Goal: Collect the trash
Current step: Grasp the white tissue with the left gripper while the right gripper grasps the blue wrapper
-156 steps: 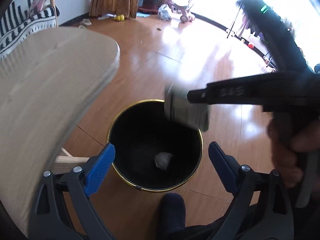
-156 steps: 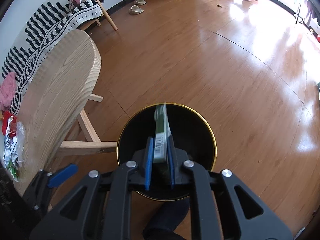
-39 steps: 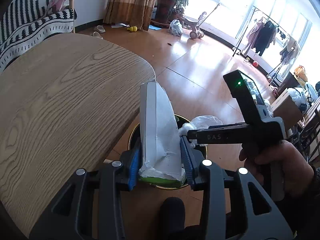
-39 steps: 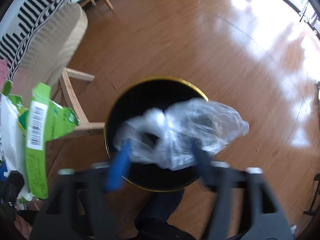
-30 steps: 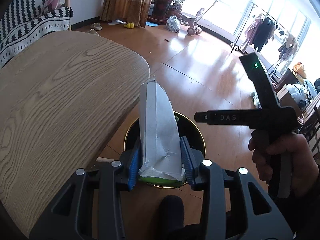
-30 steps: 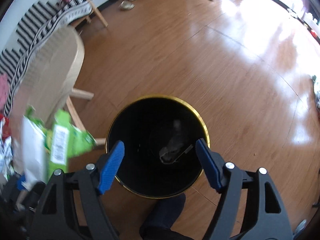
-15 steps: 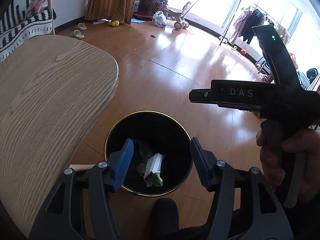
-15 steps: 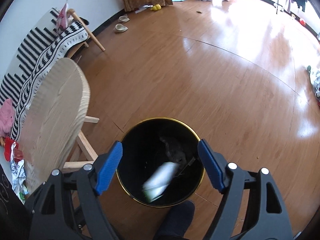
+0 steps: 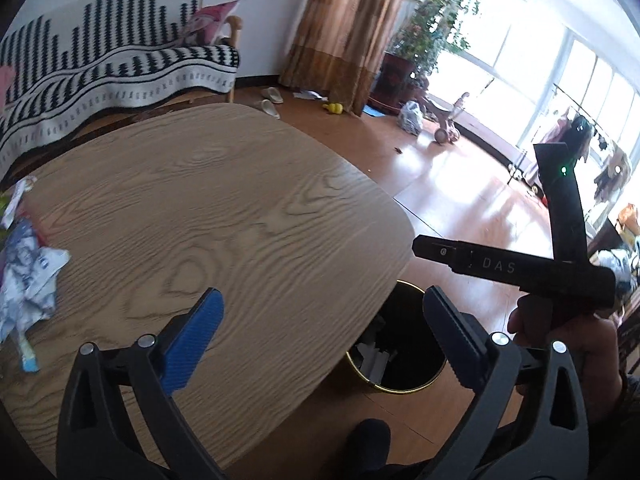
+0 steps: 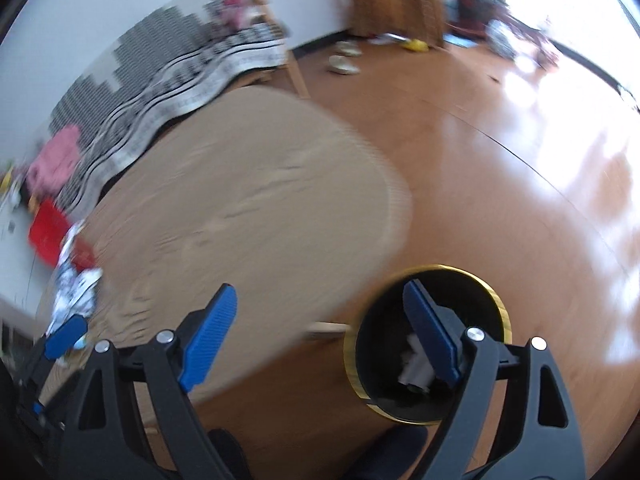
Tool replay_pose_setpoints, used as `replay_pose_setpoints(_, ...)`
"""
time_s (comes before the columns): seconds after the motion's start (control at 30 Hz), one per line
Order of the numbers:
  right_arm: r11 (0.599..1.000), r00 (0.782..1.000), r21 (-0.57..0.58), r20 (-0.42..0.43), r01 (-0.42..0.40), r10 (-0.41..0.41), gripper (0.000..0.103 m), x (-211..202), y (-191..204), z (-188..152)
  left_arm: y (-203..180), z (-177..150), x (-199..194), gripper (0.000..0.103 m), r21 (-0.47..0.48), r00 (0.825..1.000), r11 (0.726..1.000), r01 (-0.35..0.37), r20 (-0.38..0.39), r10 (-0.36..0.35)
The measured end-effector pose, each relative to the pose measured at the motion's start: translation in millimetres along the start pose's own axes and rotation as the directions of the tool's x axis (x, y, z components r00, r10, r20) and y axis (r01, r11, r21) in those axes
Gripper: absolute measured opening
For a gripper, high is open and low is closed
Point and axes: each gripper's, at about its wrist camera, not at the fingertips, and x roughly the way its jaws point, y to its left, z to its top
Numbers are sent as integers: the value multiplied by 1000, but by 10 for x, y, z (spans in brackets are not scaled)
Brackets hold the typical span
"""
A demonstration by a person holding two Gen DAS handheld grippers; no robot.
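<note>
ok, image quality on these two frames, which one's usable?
Left wrist: sharp, table grain crisp, windows blown out. Right wrist: heavy motion blur over table and sofa, glare on floor; only the gripper stays sharp.

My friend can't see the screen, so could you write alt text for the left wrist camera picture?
An open, empty left gripper with blue pads hovers over a round wooden table. Crumpled wrappers lie at the table's left edge, a black gold-rimmed bin holding trash stands on the floor beside it, and the right gripper shows at right.
</note>
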Motion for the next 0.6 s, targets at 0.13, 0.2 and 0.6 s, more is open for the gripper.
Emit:
replay_pose_setpoints(0.13, 981, 993, -156, -24, -115, 112, 83, 107, 969, -71, 630, -59, -381, 97, -118, 996, 989, -92, 9, 93)
replay_pose_setpoints(0.2, 960, 984, -216, -58, -179, 170, 83, 179, 1410, -119, 970, -105, -579, 97, -159, 984, 972, -172, 15, 176)
replay_pose_setpoints(0.6, 852, 943, -405, -188, -330, 276, 83, 438, 2932, -494, 2693, -637, -1327, 97, -257, 824, 788, -560, -74, 562)
